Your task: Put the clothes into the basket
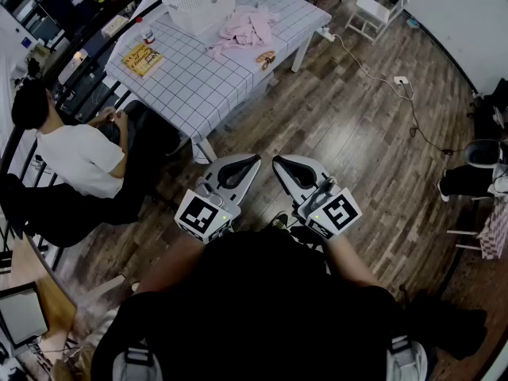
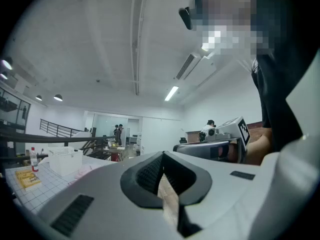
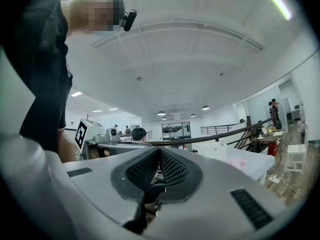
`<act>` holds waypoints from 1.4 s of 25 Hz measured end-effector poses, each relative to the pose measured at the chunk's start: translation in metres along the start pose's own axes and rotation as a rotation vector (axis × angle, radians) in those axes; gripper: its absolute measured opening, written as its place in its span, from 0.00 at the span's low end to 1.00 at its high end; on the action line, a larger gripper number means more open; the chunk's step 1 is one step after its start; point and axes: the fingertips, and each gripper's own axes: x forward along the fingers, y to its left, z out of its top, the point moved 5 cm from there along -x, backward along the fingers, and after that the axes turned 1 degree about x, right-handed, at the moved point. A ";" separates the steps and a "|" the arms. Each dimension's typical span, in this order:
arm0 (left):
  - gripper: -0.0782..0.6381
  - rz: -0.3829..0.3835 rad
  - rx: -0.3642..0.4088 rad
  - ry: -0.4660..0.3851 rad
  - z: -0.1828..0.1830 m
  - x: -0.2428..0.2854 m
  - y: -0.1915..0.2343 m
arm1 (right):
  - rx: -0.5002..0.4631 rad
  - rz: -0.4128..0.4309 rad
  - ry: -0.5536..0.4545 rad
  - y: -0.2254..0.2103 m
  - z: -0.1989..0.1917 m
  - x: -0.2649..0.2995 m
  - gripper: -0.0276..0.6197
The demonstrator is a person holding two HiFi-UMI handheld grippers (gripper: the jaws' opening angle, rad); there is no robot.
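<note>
**Head view: both grippers closed and empty, well short of the table**

Head view shows the left gripper (image 1: 242,167) and the right gripper (image 1: 290,169) held side by side over the wooden floor, close to the person's body, with their tips pointing forward. In the left gripper view, the left gripper (image 2: 162,154) has its jaws pressed together with nothing between them. The right gripper view shows the same for the right gripper (image 3: 159,149): pads meeting at the tip, with nothing pinched.

The clothes (image 1: 248,28), a crumpled pink heap, lie well ahead of both tips on the table (image 1: 206,78), which has a white grid-pattern top. The basket (image 1: 202,2), white and slatted, stands just beyond the heap and a little to its left, at the far edge of the table. It also shows ahead and to the left of the left gripper's tips in that gripper's own view (image 2: 65,159). A yellow book (image 1: 143,58) lies on the table further left of the left gripper's line. A seated person (image 1: 79,153) in a white top is off to the left gripper's left, beside the table.
</note>
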 end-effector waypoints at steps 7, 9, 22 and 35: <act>0.11 0.007 -0.016 0.003 -0.002 0.004 -0.003 | 0.023 -0.002 -0.009 -0.002 -0.002 -0.004 0.07; 0.11 0.007 -0.019 0.003 -0.003 0.006 -0.004 | 0.024 -0.002 -0.009 -0.003 -0.003 -0.005 0.07; 0.11 -0.006 -0.015 0.016 -0.008 0.033 -0.012 | 0.017 -0.036 -0.005 -0.020 -0.007 -0.021 0.07; 0.11 0.035 -0.024 0.020 -0.016 0.079 -0.020 | 0.016 -0.015 0.005 -0.067 -0.012 -0.045 0.07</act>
